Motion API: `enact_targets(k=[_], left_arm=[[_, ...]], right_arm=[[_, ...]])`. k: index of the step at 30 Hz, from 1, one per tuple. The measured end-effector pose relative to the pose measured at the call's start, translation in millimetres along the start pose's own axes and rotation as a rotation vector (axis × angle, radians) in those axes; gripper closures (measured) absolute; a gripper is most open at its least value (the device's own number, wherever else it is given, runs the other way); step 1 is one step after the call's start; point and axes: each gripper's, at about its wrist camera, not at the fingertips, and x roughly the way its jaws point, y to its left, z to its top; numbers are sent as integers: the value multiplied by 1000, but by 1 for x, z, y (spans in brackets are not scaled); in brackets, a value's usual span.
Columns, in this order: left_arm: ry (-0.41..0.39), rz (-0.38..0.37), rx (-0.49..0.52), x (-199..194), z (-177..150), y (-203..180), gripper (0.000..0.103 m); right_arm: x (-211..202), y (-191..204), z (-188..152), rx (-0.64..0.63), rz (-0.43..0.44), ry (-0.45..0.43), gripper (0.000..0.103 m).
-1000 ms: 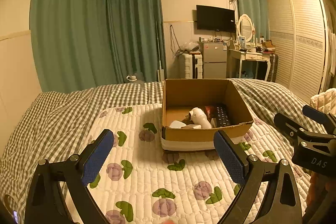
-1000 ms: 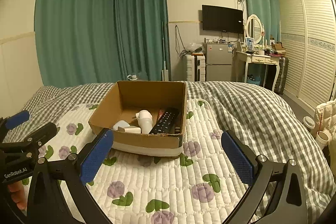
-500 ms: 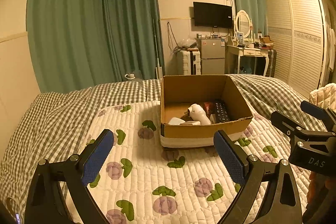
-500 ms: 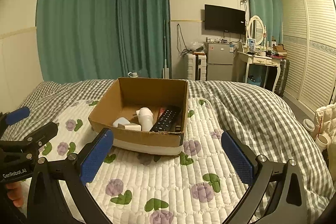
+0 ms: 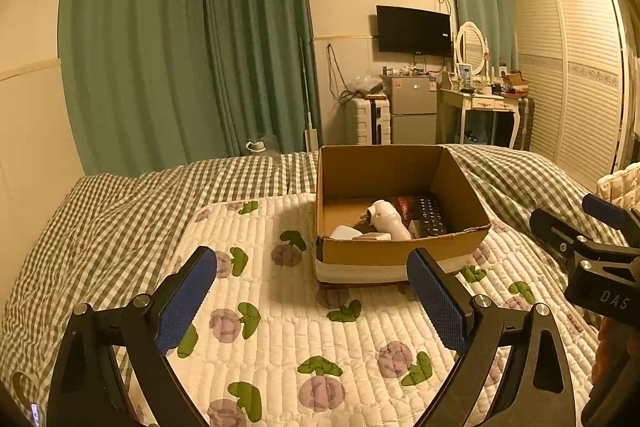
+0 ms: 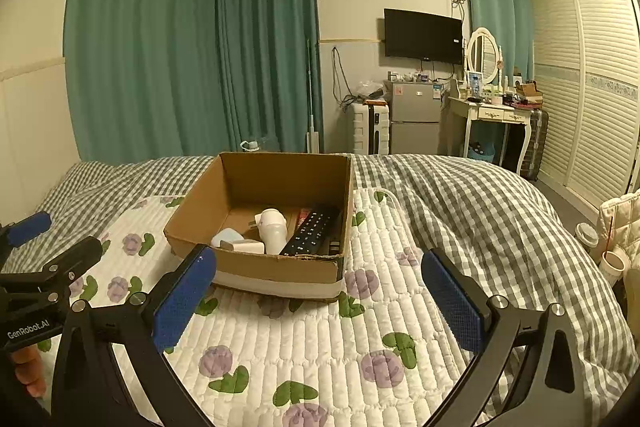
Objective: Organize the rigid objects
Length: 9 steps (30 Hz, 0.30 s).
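Open cardboard box (image 6: 276,267) on a quilted bed holds a black remote (image 6: 310,233) and white plastic items; both grippers, left (image 5: 312,291) and right (image 6: 320,291), gape wide, empty.

"DAS" on the right hand-held gripper (image 5: 600,227), "GenRobot.AI" on the left hand-held gripper (image 6: 52,247).

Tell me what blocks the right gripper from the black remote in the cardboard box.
Only the cardboard box's near wall. It stands between the open right gripper and the black remote, so the approach probably has to come from above. The quilt between them is bare.
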Motion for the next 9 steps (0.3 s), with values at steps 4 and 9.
enact_targets(k=[4, 9], left_arm=[[3, -9, 6, 0, 0, -1, 5], [-8, 0, 0, -1, 0, -1, 5]], right_arm=[[2, 3, -1, -7, 1, 5, 0], [4, 6, -4, -7, 7, 11, 0]])
